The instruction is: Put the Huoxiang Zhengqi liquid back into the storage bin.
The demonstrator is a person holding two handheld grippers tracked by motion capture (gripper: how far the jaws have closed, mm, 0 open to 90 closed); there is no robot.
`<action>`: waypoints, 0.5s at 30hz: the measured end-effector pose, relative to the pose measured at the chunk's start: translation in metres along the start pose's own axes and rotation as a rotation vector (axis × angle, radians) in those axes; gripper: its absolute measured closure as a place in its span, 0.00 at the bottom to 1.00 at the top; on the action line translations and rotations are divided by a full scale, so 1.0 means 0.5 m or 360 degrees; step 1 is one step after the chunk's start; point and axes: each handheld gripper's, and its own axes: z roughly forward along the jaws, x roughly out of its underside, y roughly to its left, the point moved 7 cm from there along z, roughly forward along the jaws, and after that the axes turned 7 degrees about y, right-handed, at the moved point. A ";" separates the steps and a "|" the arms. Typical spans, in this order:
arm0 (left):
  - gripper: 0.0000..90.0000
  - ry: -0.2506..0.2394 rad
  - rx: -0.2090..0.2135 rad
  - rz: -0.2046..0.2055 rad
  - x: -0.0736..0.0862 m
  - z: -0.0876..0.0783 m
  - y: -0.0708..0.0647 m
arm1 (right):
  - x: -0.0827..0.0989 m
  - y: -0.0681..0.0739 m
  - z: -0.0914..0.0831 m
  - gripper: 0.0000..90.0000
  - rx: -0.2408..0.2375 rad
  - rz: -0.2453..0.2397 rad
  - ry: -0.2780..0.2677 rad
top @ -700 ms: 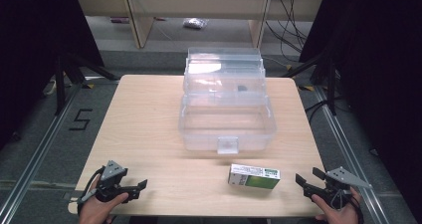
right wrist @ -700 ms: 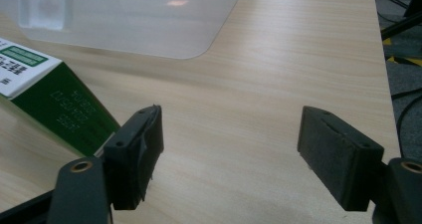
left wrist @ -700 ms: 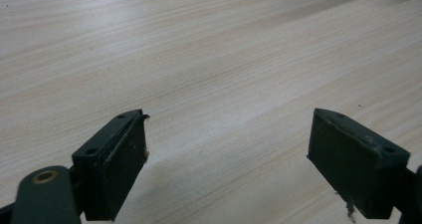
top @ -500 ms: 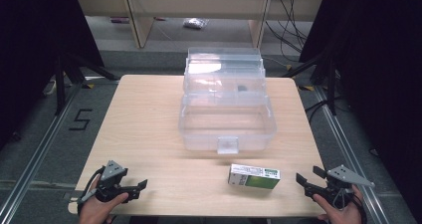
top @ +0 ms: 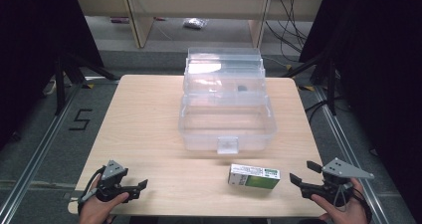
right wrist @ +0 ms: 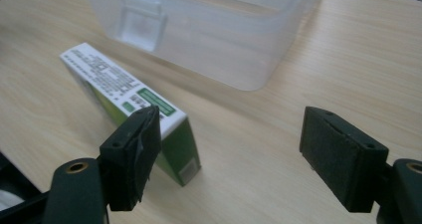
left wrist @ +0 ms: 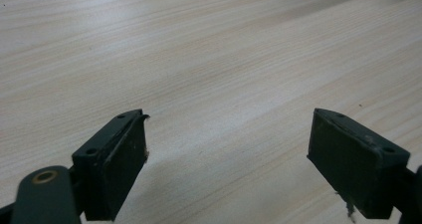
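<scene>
A green and white carton [top: 254, 176] lies flat on the wooden table [top: 149, 119], just in front of a clear plastic box [top: 226, 122] whose lid stands open behind it. My right gripper [top: 302, 175] is open at the table's front right corner, a short way right of the carton. In the right gripper view the carton [right wrist: 134, 104] lies ahead and to the left of the open jaws, with the clear box [right wrist: 209, 25] behind it. My left gripper [top: 140, 186] is open at the front left, over bare wood [left wrist: 214, 74], holding nothing.
The clear box has a front latch tab [top: 227, 145] and a small dark item [top: 241, 88] in its raised lid section. Wooden shelving [top: 199, 15] stands beyond the table, with cables [top: 293, 15] on the floor at right. A floor mark "5" [top: 79, 119] lies left.
</scene>
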 end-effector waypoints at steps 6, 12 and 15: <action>0.17 0.0015 -0.0009 0.0019 0.001 -0.002 0.001 | -0.020 0.029 0.004 0.28 -0.0054 -0.0137 0.0083; 0.17 0.0006 -0.0011 0.0016 0.001 -0.001 0.001 | -0.036 0.045 0.012 0.27 -0.0082 -0.0237 0.0095; 0.17 0.0006 -0.0014 0.0019 0.000 -0.001 0.000 | -0.047 0.062 0.021 0.21 -0.0108 -0.0297 0.0133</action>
